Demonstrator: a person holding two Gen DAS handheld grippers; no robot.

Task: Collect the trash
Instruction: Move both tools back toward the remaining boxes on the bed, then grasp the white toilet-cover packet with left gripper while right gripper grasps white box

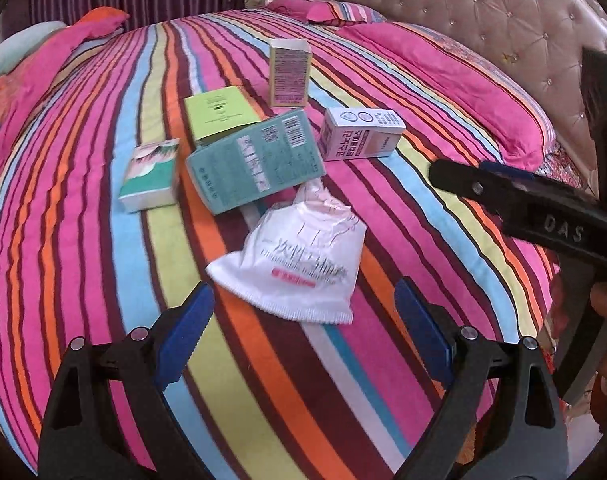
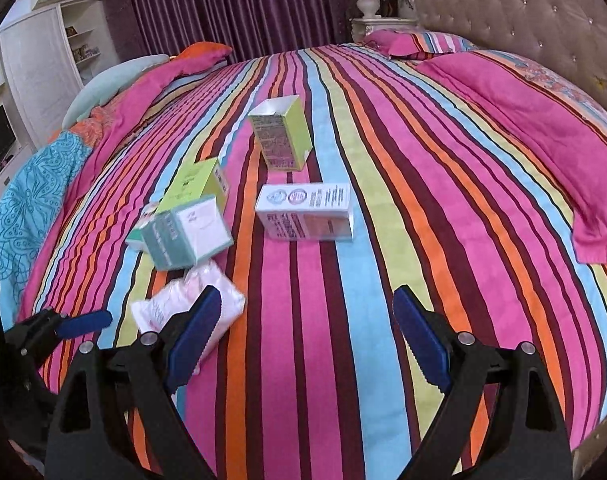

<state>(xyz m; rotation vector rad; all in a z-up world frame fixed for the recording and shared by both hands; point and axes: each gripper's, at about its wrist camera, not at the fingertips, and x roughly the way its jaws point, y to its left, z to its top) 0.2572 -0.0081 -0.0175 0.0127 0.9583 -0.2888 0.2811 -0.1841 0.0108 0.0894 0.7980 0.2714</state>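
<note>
Trash all uncollected mid-frame on striped bed (image 1: 103,200): white wrapper (image 1: 295,264), teal box (image 1: 255,164), four other boxes; left gripper (image 1: 303,336) and right gripper (image 2: 307,336) gaping, empty, wrapper nearest.

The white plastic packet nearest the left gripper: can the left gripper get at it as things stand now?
Probably yes. The white plastic packet lies flat on the striped bedspread, just ahead of the open left gripper, with nothing between them. Only its far tip touches the teal box.
</note>
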